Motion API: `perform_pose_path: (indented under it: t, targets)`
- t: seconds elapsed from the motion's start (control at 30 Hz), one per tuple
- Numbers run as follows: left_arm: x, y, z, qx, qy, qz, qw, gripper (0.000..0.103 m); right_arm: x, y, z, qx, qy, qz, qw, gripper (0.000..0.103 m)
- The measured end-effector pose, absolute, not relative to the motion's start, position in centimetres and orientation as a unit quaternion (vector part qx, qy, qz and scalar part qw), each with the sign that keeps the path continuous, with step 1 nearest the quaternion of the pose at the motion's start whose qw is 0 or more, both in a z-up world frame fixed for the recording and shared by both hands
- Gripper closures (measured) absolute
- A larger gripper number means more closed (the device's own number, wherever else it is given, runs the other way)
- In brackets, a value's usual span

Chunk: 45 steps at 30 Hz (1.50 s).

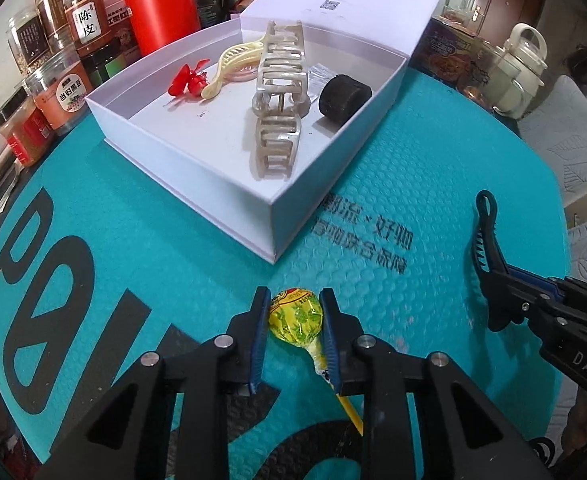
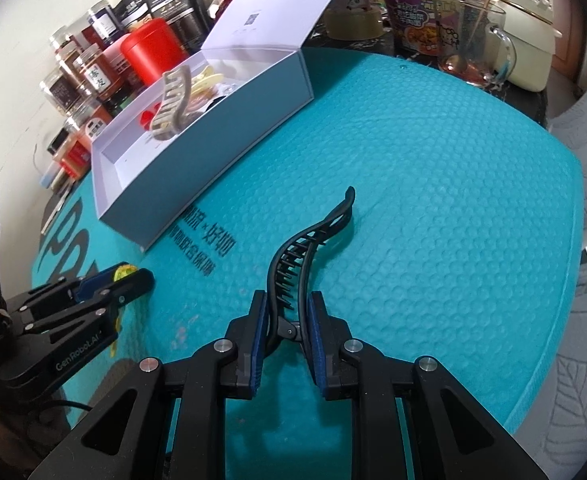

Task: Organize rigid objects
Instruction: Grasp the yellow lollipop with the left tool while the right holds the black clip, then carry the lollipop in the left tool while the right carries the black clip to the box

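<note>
Closing on both sides now: the lollipop (image 1: 296,314) is clenched between the blue pads of the left gripper (image 1: 294,338), its yellow wrapper printed with green, a red-and-yellow cap at the top, and a yellow stick trailing back under the jaws. It lies on the teal mat (image 1: 413,184), just in front of the white box's (image 1: 197,184) near corner. Over on the right, the black hair clip (image 2: 305,256) is grasped at its hinge end by the right gripper (image 2: 285,320), long curved teeth pointing away. To be done well, each piece should be lifted straight clear of the mat, carried over the box wall and lowered into bare floor beside the pearly claw clip (image 1: 279,92), so nothing already inside is knocked. The round candy head could slip if squeezed off-centre.
</note>
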State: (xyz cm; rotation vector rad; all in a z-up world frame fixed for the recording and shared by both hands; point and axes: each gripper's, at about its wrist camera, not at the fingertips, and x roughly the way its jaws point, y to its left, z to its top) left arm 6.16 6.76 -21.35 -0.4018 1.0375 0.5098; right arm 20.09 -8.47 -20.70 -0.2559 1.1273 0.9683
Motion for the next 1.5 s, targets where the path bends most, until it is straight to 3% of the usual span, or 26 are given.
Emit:
perform_pose_path:
  t: [0.43, 0.73, 0.83, 0.9, 1.03, 1.17, 1.27, 1.5]
  targets:
    - [2.7, 3.5, -20.7, -0.104, 0.512, 0.188, 0.832, 0.079, 14.6, -10.8, -21.2, -0.148, 0.525, 0.454, 0.705, 0.083]
    - [2.0, 3.1, -21.7, -0.125, 0.508, 0.178, 0.833, 0.078, 13.7, -10.7, -21.4, -0.162, 0.519, 0.441, 0.714, 0.082]
    - [1.8, 3.1, -21.8, -0.132, 0.501, 0.177, 0.837, 0.077, 13.5, -10.4, -21.4, -0.165, 0.516, 0.442, 0.715, 0.075]
    - [1.7, 3.0, -21.8, -0.132, 0.498, 0.176, 0.839, 0.076, 13.3, -10.3, -21.4, -0.162, 0.515, 0.448, 0.713, 0.065]
    - [1.7, 3.0, -21.7, -0.132, 0.500, 0.175, 0.838, 0.076, 12.8, -9.9, -21.3, -0.170, 0.508, 0.441, 0.720, 0.063]
    - [1.8, 3.1, -21.7, -0.135, 0.506, 0.175, 0.833, 0.076, 12.6, -10.0, -21.4, -0.172, 0.501, 0.439, 0.726, 0.065]
    - [1.6, 2.9, -21.7, -0.134, 0.505, 0.177, 0.834, 0.076, 12.3, -10.1, -21.4, -0.197, 0.485, 0.427, 0.737, 0.083]
    - [1.2, 2.8, -21.5, -0.147, 0.511, 0.173, 0.829, 0.078, 13.0, -11.1, -21.2, -0.174, 0.492, 0.432, 0.736, 0.084]
